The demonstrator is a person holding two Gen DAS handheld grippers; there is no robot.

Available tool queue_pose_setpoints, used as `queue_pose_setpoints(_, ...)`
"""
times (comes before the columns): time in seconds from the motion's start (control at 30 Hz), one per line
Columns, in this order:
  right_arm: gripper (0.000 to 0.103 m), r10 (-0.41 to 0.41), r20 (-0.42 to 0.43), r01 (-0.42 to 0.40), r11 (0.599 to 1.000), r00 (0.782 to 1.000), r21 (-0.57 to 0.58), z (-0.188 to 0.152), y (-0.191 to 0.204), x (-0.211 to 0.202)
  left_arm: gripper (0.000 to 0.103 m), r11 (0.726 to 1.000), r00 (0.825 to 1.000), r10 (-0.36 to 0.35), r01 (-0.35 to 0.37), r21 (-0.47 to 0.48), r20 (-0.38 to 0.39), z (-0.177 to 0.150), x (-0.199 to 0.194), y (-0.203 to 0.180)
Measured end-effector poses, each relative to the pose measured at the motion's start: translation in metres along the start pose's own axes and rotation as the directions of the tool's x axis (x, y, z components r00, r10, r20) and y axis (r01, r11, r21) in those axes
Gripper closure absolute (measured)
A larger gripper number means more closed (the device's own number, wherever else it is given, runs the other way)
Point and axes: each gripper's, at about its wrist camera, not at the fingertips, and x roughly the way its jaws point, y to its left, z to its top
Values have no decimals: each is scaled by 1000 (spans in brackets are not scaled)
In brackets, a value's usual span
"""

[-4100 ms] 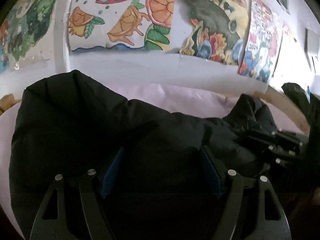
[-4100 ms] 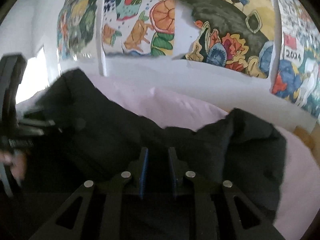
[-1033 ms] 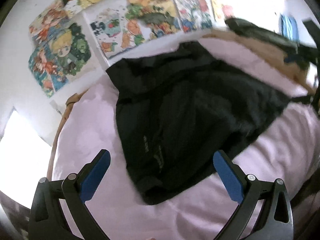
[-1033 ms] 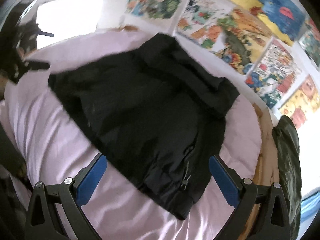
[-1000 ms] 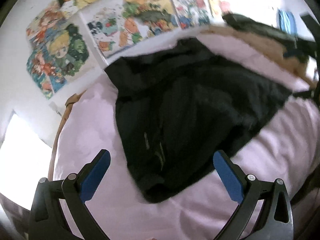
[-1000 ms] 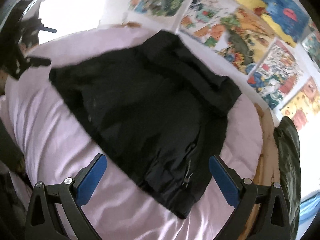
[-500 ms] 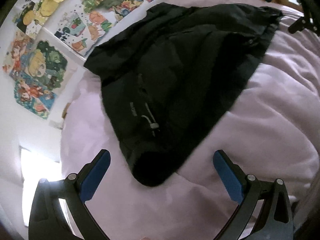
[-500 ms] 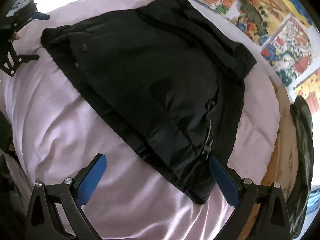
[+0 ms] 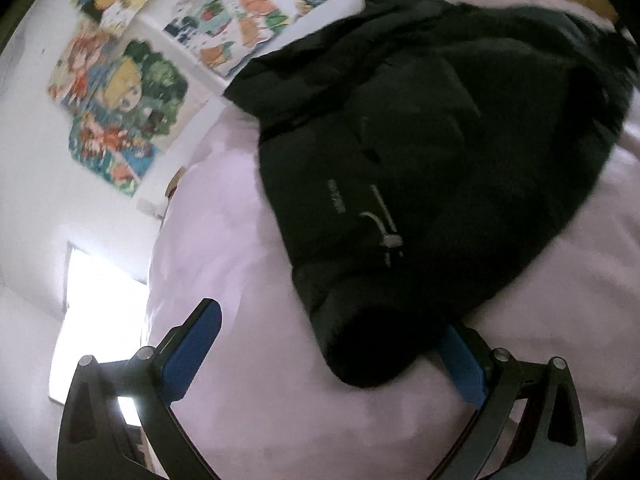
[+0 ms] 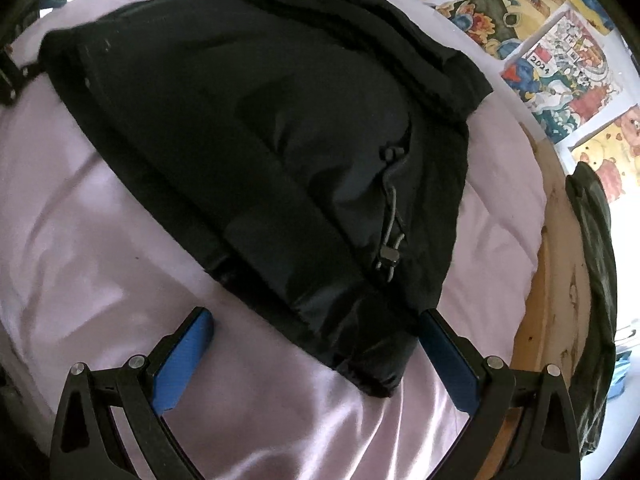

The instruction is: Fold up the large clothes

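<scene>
A large black puffy jacket [image 9: 432, 152] lies spread on a pink bed cover [image 9: 240, 280]. In the left wrist view its near sleeve cuff [image 9: 368, 348] lies between my open jaws; my left gripper [image 9: 332, 352] is wide open and low over it. In the right wrist view the jacket [image 10: 280, 140] shows a drawcord with a toggle [image 10: 390, 256], and its near cuff [image 10: 372, 360] lies between the wide-open jaws of my right gripper [image 10: 316, 356]. Neither gripper holds cloth.
Colourful posters [image 9: 120, 92] cover the white wall behind the bed. A wooden bed edge [image 10: 560, 280] runs along the right, with a dark green garment [image 10: 592, 280] draped over it. Pink cover [image 10: 80, 240] surrounds the jacket.
Both grippers have come down and closer to the jacket's near corners; each now straddles a cuff. Four seconds ago the right gripper was nearly shut in the cloth; it is now wide open.
</scene>
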Motion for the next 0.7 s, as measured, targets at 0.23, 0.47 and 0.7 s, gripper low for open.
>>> queue_pose_setpoints(0.23,0,-70,64,74,996,995,-57,-4,10,-2,34,1000,995,9,-8,-6,95,13,-24,-1)
queue_pose_setpoints(0.47,0,-81,103,94,986,991,-137,-9,23,-5,78,999,991,-37,35,18,129,20,-34,-4)
queue_pose_setpoints(0.7,39,-147,124,165,974,981,-157,-9,19,-2,95,999,983,-33,37,-18,178,27,-46,-1)
